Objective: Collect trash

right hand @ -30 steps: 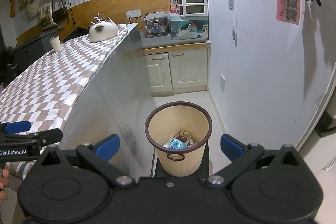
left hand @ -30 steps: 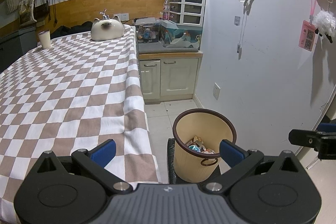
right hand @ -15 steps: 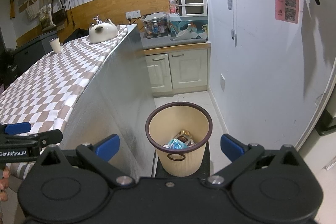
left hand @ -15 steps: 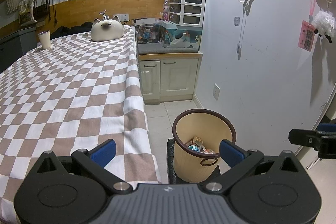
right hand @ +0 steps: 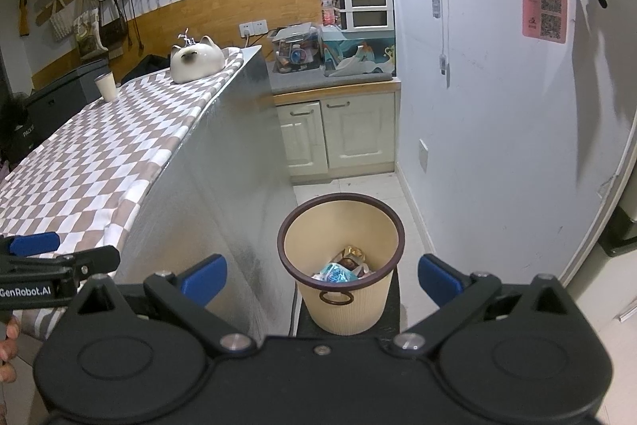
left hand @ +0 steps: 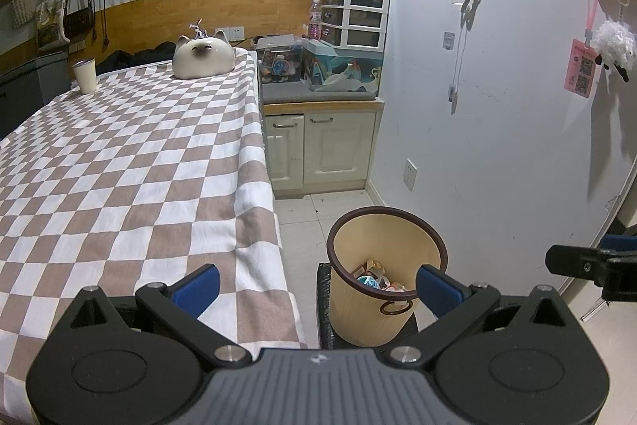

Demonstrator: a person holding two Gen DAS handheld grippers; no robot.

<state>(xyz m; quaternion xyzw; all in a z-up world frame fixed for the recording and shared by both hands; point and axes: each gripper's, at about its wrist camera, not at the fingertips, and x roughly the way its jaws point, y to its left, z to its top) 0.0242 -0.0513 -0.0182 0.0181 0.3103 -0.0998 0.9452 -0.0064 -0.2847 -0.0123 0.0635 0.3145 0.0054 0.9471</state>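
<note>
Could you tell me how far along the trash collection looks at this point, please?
Mostly done, it seems: the bin on the floor already holds wrappers. Nothing is in hand; the left gripper and right gripper are both open and empty. The checkered tablecloth shows no loose litter. Only a cup and a cat-shaped ornament remain at its far end; whether the cup is trash is unclear.

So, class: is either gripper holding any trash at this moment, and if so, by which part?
Nothing is held. The left gripper and the right gripper both stand open and empty; the trash lies inside the bin.
</note>
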